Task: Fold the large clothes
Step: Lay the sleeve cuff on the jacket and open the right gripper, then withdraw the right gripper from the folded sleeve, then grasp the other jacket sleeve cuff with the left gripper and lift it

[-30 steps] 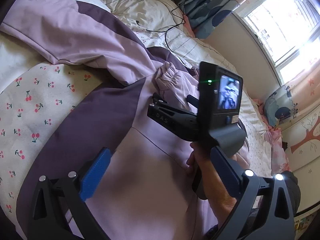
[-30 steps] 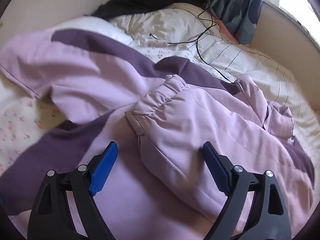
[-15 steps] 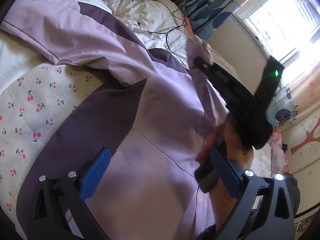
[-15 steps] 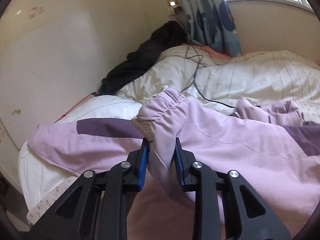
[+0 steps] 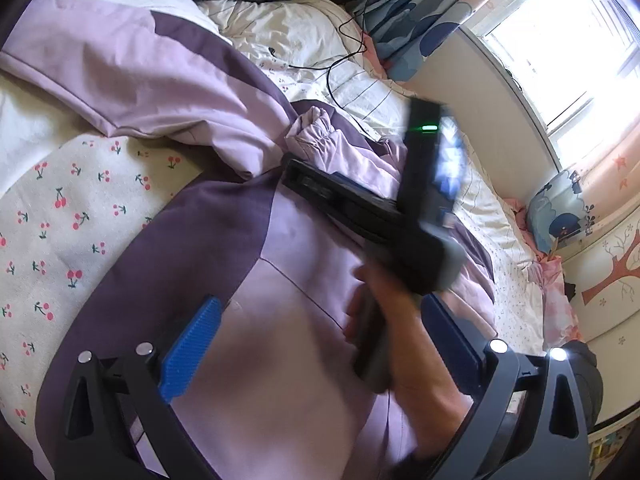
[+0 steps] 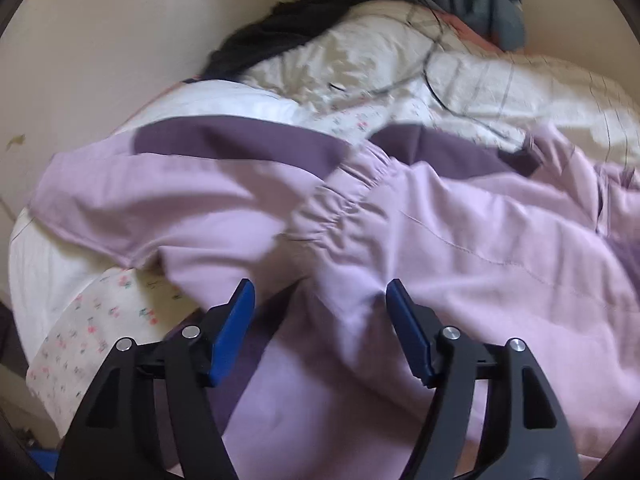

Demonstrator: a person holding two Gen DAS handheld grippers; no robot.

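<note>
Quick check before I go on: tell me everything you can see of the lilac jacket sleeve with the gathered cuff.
The sleeve is light lilac, thin woven-looking fabric with a stitched seam along it, ending in a gathered elastic cuff. It lies folded across the jacket body on the bed, cuff pointing toward a dark purple panel. The right gripper has just been opening; its blue fingers stand apart on either side of a raised fold of sleeve, not pressing it.

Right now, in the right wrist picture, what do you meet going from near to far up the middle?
Right claw, open → elastic cuff of the lilac jacket → dark purple panel → cream quilt → black garment by the wall.
</note>
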